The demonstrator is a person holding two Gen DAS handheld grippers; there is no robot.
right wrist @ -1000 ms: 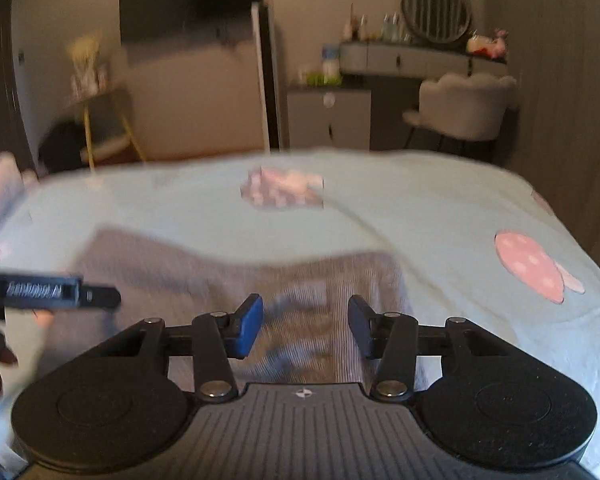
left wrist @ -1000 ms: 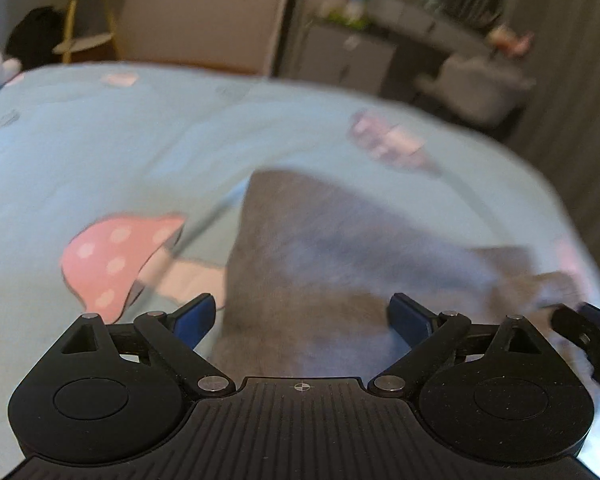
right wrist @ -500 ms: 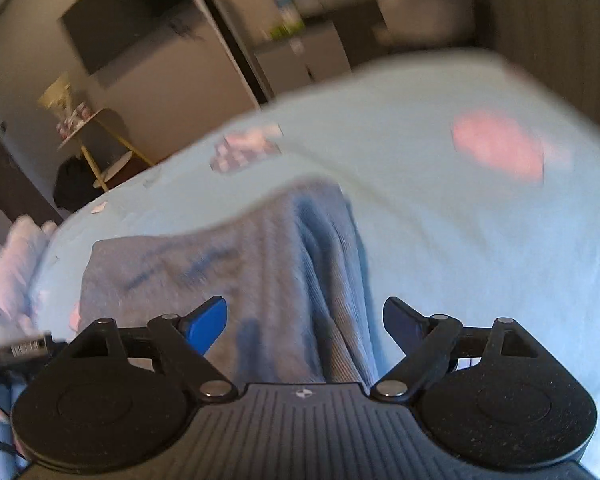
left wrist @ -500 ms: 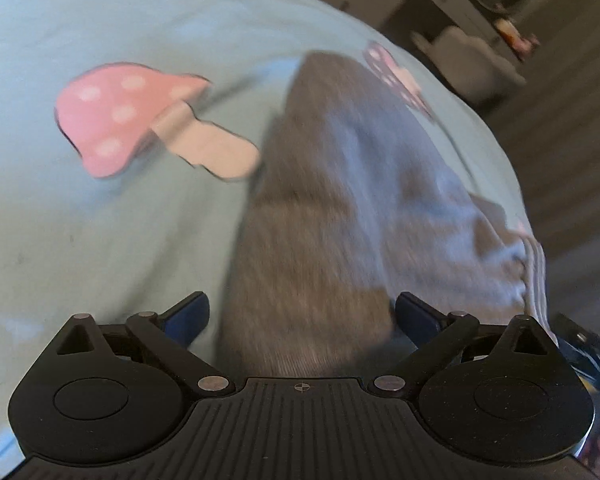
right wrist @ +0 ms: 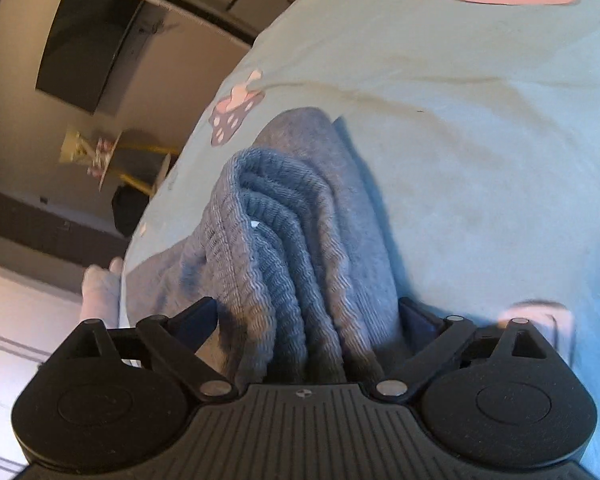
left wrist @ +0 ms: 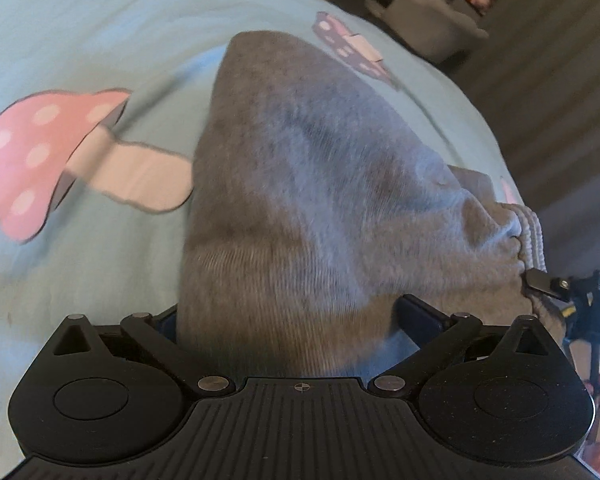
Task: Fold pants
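Grey ribbed pants lie on a light blue bed sheet with mushroom prints. My left gripper is wide open with the folded end of the pants between its fingers. My right gripper is also wide open, with the bunched ribbed waistband filling the gap between its fingers. In the left wrist view the right gripper's fingertip sits at the waistband edge on the right. The cloth hides most of the blue pads.
A pink mushroom print lies left of the pants. The bed edge falls off to the right, with a grey chair and dresser beyond. A dark TV and yellow-legged side table stand past the bed.
Both grippers have dropped down and forward onto the pants; the cloth now fills the gaps between their fingers. The right gripper opened wider and tilted over the waistband.
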